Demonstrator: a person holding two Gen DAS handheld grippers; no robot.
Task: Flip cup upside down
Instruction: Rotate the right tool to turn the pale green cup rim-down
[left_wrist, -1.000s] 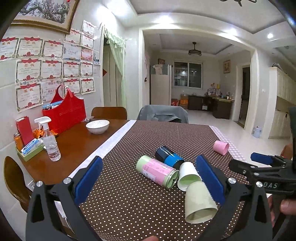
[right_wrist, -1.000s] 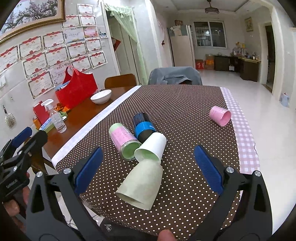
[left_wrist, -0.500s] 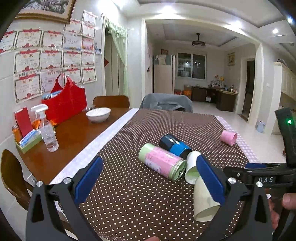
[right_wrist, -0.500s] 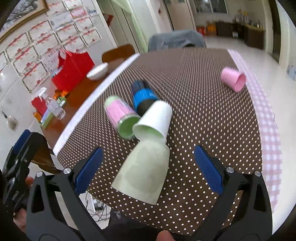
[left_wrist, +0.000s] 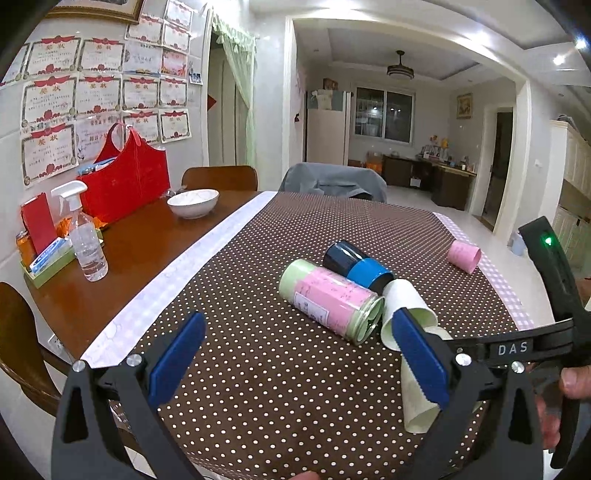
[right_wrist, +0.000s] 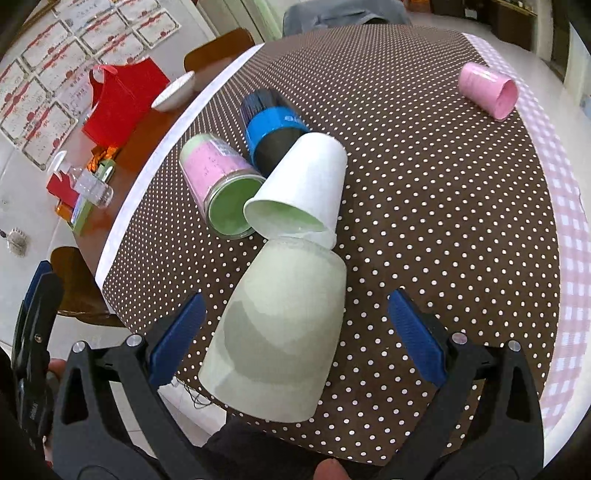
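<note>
A pale green cup (right_wrist: 280, 332) lies on its side near the table's front edge, its wide end toward me. My right gripper (right_wrist: 295, 339) is open and straddles it from above, pads apart from its sides. A white cup (right_wrist: 306, 184), a pink-and-green cup (right_wrist: 218, 173) and a blue-and-black cup (right_wrist: 273, 125) lie on their sides just beyond. In the left wrist view the pale green cup (left_wrist: 417, 398) shows partly behind the right finger. My left gripper (left_wrist: 299, 354) is open and empty, left of the cups.
A pink cup (right_wrist: 487, 92) lies on its side at the far right of the dotted tablecloth (right_wrist: 443, 206). On the bare wood at left stand a white bowl (left_wrist: 192, 203), a red bag (left_wrist: 125, 184) and a spray bottle (left_wrist: 86, 240).
My right gripper has moved forward and tilted down over the pale green cup, which now sits between its open fingers. The left gripper has drifted slightly; the cups have not moved.
</note>
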